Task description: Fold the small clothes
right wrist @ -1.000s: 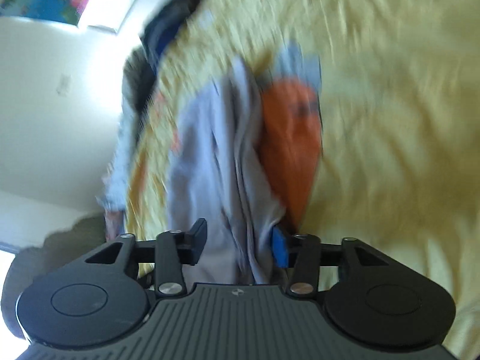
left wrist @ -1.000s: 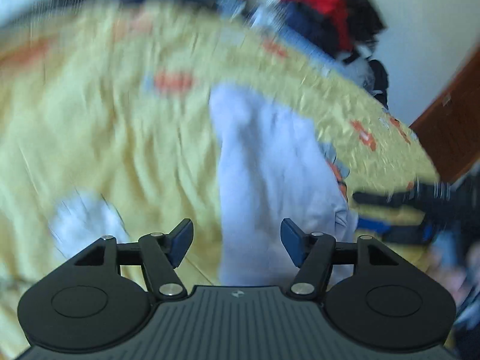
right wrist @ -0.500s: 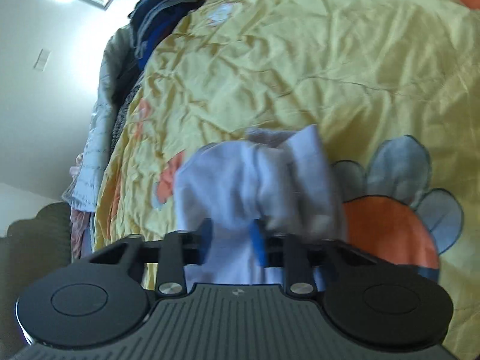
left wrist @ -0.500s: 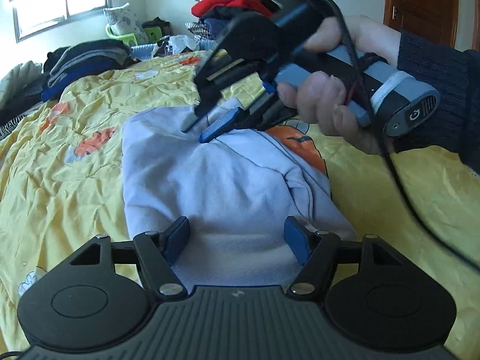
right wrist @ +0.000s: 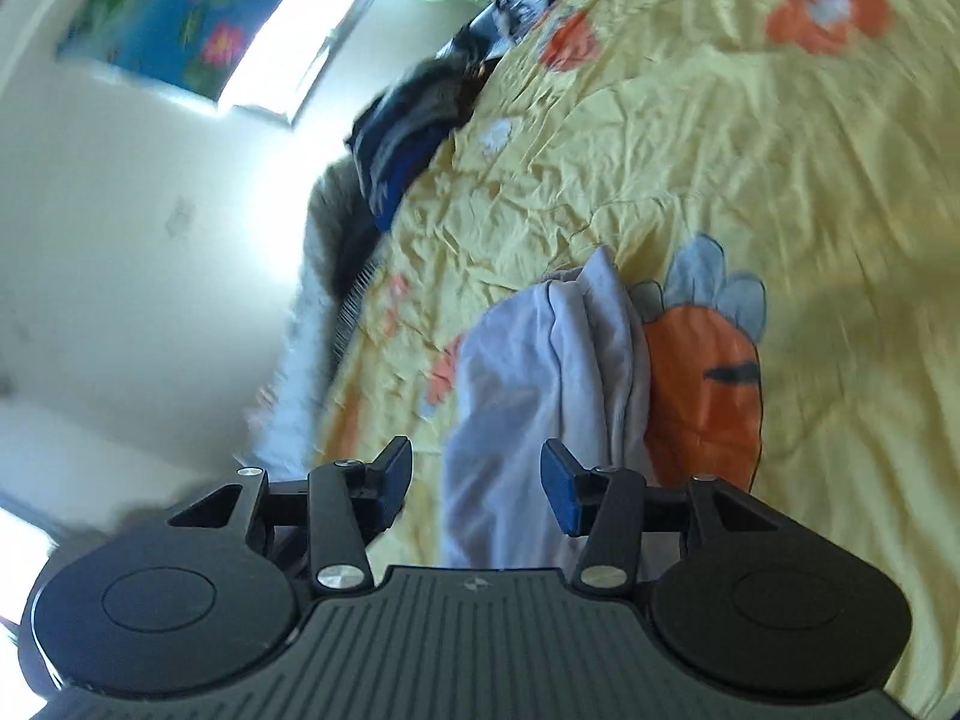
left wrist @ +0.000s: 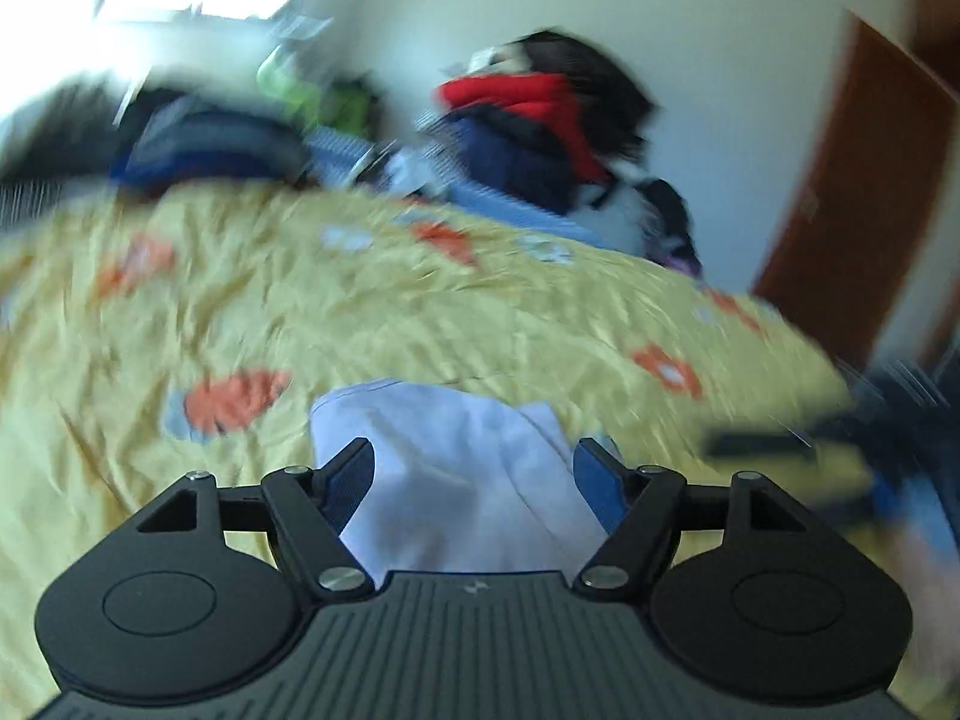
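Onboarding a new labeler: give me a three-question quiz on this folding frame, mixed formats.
1. True or false: the left gripper is shut on the lavender garment.
2. Multiple choice: in the right wrist view, the orange carrot print on the yellow bedsheet lies A) under the window, B) right beside the garment, C) on the wall.
3. Fill in: the right gripper has its fingers ____.

Key: 1 false; 2 B; 3 open.
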